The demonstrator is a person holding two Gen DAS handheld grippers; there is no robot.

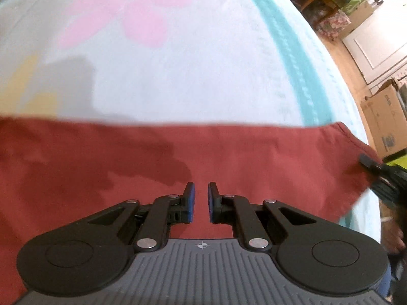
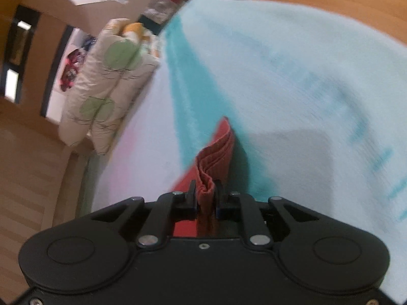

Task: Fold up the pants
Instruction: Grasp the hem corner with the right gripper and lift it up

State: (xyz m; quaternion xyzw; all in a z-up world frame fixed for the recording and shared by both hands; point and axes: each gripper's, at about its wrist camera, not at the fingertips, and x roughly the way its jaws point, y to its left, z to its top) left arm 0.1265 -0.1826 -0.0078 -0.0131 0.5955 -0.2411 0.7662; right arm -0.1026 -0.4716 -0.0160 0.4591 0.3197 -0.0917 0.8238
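Bedsheet [image 1: 178,81]: red pants [image 1: 152,157] | left hand-held gripper [image 1: 201,202] pressed together, empty | right hand-held gripper [image 2: 206,193] pinching pants

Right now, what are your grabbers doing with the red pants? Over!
Left gripper nearly shut, holding nothing, above the red pants. Right gripper clamped on bunched pants edge. Pants flat on the bedsheet. Nothing in the way.
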